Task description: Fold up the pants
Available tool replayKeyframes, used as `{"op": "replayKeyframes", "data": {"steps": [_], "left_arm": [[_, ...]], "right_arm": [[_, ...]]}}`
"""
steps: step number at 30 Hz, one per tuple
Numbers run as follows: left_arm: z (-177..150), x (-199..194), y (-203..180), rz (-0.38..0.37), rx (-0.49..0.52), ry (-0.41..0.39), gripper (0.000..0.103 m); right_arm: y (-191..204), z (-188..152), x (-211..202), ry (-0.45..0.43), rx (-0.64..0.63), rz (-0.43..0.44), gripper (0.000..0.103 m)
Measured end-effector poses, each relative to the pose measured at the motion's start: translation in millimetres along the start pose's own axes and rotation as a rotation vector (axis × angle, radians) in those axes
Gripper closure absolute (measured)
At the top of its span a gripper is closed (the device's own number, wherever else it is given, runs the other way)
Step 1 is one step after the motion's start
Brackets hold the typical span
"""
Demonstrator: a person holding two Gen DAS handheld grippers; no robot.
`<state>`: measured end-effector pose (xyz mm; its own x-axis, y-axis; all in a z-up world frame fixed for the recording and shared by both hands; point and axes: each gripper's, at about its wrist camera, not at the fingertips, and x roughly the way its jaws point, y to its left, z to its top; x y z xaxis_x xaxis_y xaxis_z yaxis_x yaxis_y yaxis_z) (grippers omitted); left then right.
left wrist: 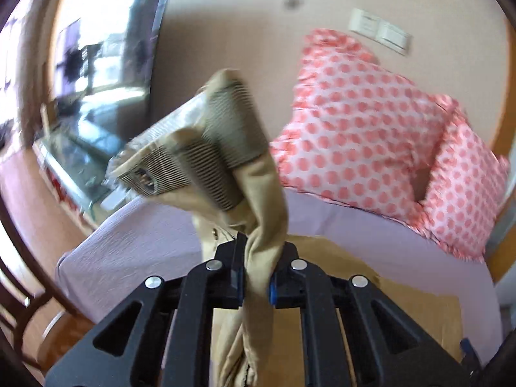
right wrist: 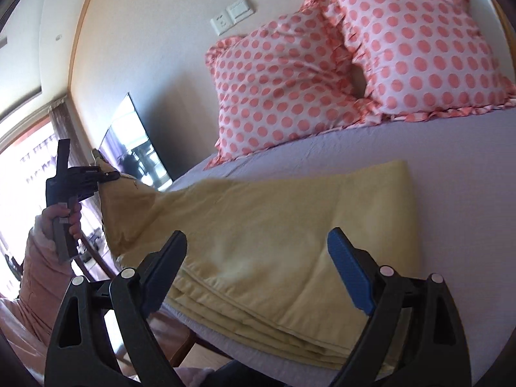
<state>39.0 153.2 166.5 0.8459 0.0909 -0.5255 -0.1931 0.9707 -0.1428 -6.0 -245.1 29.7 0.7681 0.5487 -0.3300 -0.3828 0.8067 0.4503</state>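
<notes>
Tan pants (right wrist: pixel 274 225) lie partly folded in layers on the lilac bed, near its front edge. My left gripper (left wrist: pixel 256 277) is shut on the pants' ribbed waistband end (left wrist: pixel 219 142) and holds it up above the bed's left side. It also shows in the right wrist view (right wrist: pixel 106 175), with cloth stretching down from it to the folded stack. My right gripper (right wrist: pixel 258 258) is open and empty, its jaws wide apart just above the near edge of the folded pants.
Two pink polka-dot pillows (right wrist: pixel 322 80) lean against the wall at the head of the bed (right wrist: pixel 451 161). A TV (left wrist: pixel 106 96) hangs on the wall at the left. A wooden chair (left wrist: pixel 19 306) stands by the bed's left edge.
</notes>
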Motion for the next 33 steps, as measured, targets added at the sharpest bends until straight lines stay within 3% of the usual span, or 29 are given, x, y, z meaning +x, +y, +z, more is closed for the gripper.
{"op": "replayKeyframes", "data": {"steps": [2,4,7,9,11,17,20,23,25,28,31,32,33], "left_arm": [[-9.7,-8.0,-72.9,-0.115,0.178,-0.039,0.092],[-33.4,-14.9,-138.4,-0.286,0.319,-0.026,0.092],[-89.1,-8.5,-213.6,-0.490,0.479,0.086,0.092],[-131.4,-2.2,-247.5,-0.580,0.584,0.177,0.092],[-163.5,3.7,-264.9,-0.612,0.655,0.253,0.093],[-190.0,-12.0,-261.0,-0.576,0.766,0.155,0.090],[-208.1,-32.9,-259.5,-0.623,0.887,0.136,0.078],[-189.3,-48.4,-233.2,-0.728,0.821,0.148,0.049],[-157.6,-44.2,-204.9,-0.723,0.696,0.137,0.037],[-102.5,-4.3,-153.7,-0.568,0.464,0.154,0.029],[-70.3,50.4,-99.1,-0.377,0.276,0.201,0.031],[-66.0,68.1,-84.0,-0.333,0.233,0.241,0.031],[-64.5,84.2,-72.1,-0.335,0.189,0.296,0.031]], "right_arm": [[-18.2,3.8,-21.4,-0.061,0.064,-0.036,0.012],[-35.7,4.8,-38.6,-0.098,0.130,-0.061,0.011],[-56.6,3.0,-58.2,-0.128,0.196,-0.101,0.011],[-68.3,1.9,-67.0,-0.134,0.234,-0.119,0.011],[-79.7,2.9,-71.2,-0.127,0.280,-0.114,0.010],[-98.6,18.2,-54.1,-0.040,0.376,-0.037,0.006],[-102.5,30.1,-26.2,0.065,0.390,-0.017,0.006],[-106.0,38.3,-1.1,0.168,0.380,-0.064,0.007],[-106.9,40.0,10.7,0.216,0.359,-0.090,0.018],[-110.6,38.9,31.3,0.282,0.343,-0.086,0.037],[-114.0,42.7,41.2,0.276,0.340,-0.084,0.039],[-115.9,43.9,43.0,0.274,0.350,-0.087,0.042],[-117.5,43.5,44.8,0.277,0.356,-0.086,0.052]]}}
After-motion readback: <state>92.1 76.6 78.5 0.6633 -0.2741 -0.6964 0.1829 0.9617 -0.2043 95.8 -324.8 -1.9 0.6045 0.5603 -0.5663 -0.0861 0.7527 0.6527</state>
